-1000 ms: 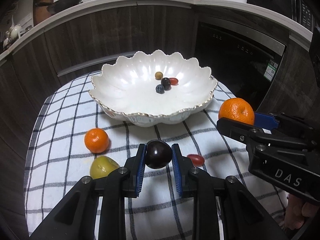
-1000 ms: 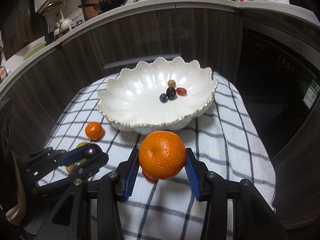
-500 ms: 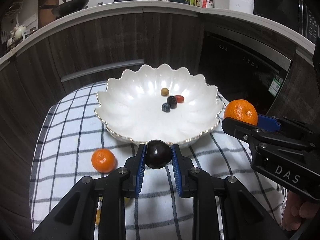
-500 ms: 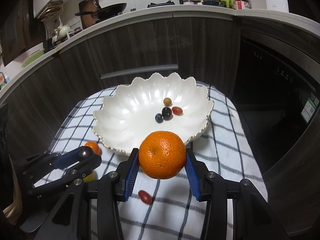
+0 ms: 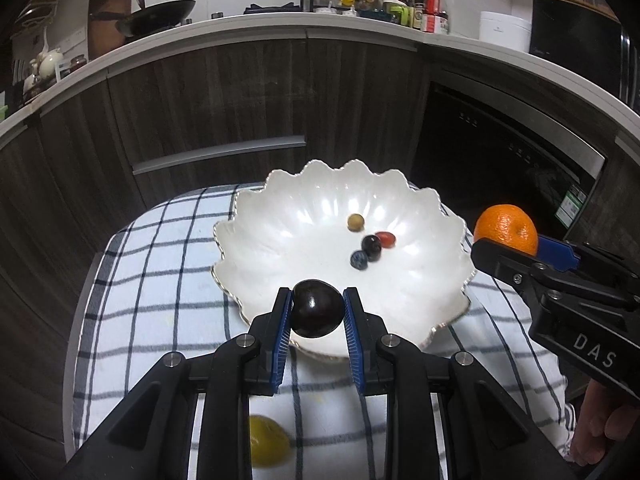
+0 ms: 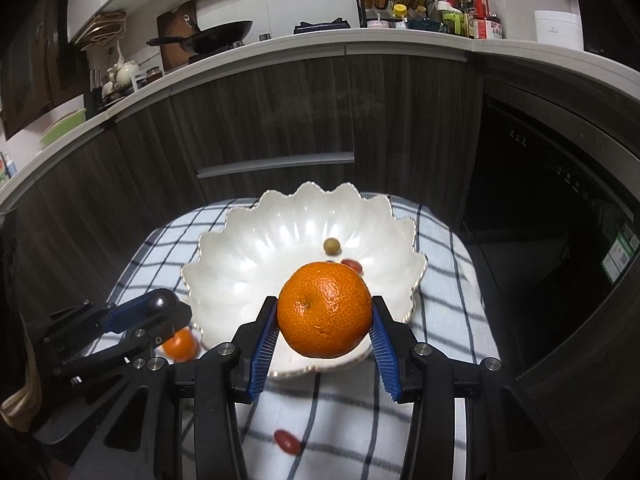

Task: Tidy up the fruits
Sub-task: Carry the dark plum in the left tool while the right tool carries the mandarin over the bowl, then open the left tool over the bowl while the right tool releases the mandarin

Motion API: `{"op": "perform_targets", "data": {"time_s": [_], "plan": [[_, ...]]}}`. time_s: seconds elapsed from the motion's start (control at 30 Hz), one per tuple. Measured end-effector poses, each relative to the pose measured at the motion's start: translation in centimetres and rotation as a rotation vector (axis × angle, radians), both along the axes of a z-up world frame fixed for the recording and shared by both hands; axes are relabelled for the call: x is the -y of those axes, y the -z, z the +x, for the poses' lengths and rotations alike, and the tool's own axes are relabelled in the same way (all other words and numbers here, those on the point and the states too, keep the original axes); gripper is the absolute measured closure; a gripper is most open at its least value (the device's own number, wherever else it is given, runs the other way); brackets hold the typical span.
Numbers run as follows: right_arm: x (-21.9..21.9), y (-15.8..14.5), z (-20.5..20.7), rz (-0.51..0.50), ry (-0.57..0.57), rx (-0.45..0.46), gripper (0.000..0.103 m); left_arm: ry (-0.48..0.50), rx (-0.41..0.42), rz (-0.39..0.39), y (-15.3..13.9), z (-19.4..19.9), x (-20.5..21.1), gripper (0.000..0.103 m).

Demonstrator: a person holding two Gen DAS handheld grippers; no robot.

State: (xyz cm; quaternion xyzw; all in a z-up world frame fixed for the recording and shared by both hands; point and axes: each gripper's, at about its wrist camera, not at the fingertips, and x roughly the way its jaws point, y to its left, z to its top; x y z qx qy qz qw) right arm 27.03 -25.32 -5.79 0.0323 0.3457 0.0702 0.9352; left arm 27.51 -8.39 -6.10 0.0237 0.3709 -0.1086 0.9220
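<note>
While the left wrist camera looked down along its own blue pads, the left tongs (image 5: 316,314) pinched a dark plum (image 5: 316,309) that hung over the near rim of the scalloped white bowl (image 5: 280,240). Inside the bowl lay a small tan fruit (image 5: 355,222), a red cherry tomato (image 5: 386,239), a dark grape (image 5: 371,246) and a blueberry (image 5: 359,260), clustered right of its middle. The bowl sat on a checked cloth (image 5: 160,280) covering the table. A yellow-green fruit (image 5: 268,444), blurred and perhaps a lime, lay on the cloth near the table's near edge, behind the tongs' arms. At the right, the right tongs (image 5: 516,244) held an orange (image 5: 505,227) in the air beside the bowl's right rim.

In the right wrist view, the right tongs (image 6: 325,318) gripped the orange (image 6: 324,310) between their pads, above the near rim of the bowl (image 6: 240,256). The left tongs (image 6: 160,308) showed at the left with the plum (image 6: 162,300) at their tips. Below them a small mandarin (image 6: 180,344) rested on the cloth (image 6: 452,272) just beside the bowl's left side, and a loose red tomato (image 6: 287,441) lay towards the table's near edge.
</note>
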Motion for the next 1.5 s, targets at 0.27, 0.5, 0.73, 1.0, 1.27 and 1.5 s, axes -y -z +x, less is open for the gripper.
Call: {"op": "perform_targets", "data": {"time_s": [0.27, 0.5, 0.73, 1.0, 1.27, 1.5], "plan": [[-0.2, 0.2, 2.4, -0.004, 0.012, -0.016, 0.057, -0.017, -0.026, -0.004, 1.0, 2.2, -0.7, 0.077], [-0.6, 1.4, 4.2, -0.009, 0.016, -0.045, 0.057, -0.030, -0.055, -0.007, 2.4, 4.1, -1.1, 0.077], [-0.8, 2.4, 5.6, -0.019, 0.013, -0.070, 0.057, -0.041, -0.079, -0.011, 3.5, 5.7, -1.4, 0.077], [-0.8, 3.3, 6.8, -0.020, 0.012, -0.085, 0.057, -0.038, -0.091, 0.001, 4.3, 6.6, -1.0, 0.077], [-1.0, 3.6, 7.0, -0.052, 0.021, -0.084, 0.056, -0.042, -0.078, 0.020, 4.4, 6.6, -0.9, 0.061], [-0.6, 3.6, 6.5, -0.080, 0.054, -0.077, 0.037, -0.086, -0.046, 0.053, 3.8, 6.3, -1.2, 0.031]]}}
